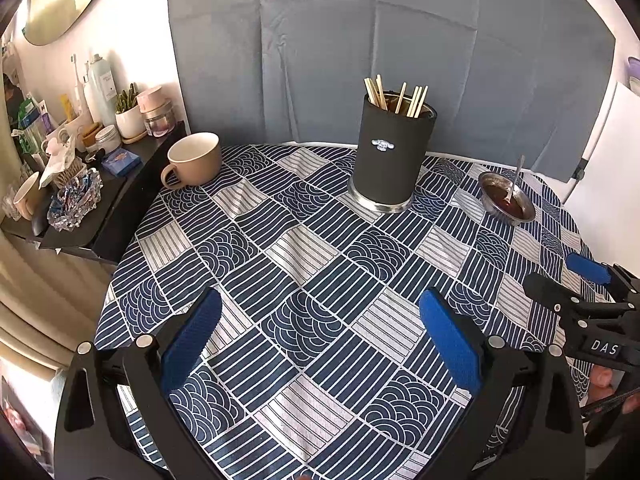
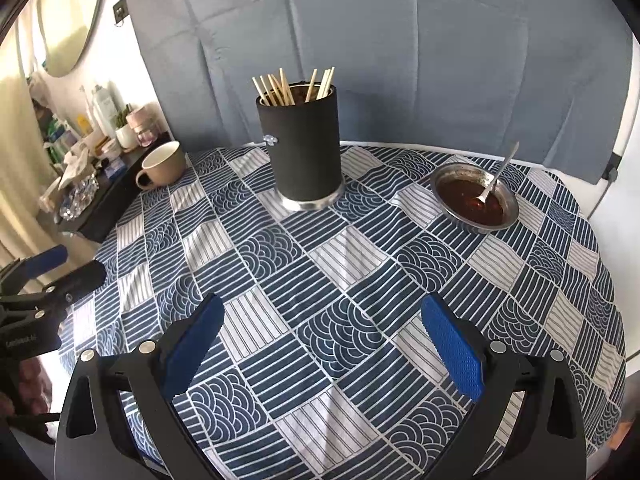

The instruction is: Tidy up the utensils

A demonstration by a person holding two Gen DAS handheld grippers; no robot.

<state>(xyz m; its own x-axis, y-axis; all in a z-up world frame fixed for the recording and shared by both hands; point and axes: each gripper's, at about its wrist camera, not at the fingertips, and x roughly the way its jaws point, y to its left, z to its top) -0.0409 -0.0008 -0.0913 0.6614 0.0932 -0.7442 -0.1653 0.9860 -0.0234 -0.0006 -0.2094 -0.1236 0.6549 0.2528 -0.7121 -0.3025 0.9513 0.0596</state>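
Note:
A black cylindrical holder full of wooden chopsticks stands at the back of the table. To its right a small metal dish of dark sauce holds a metal spoon. A beige mug stands at the back left. My left gripper is open and empty above the near tablecloth. My right gripper is open and empty, to the right of the left one.
The round table carries a blue and white patterned cloth. A black shelf crowded with bottles, jars and a small plant stands against the wall at the left. A blue-grey fabric backdrop hangs behind the table.

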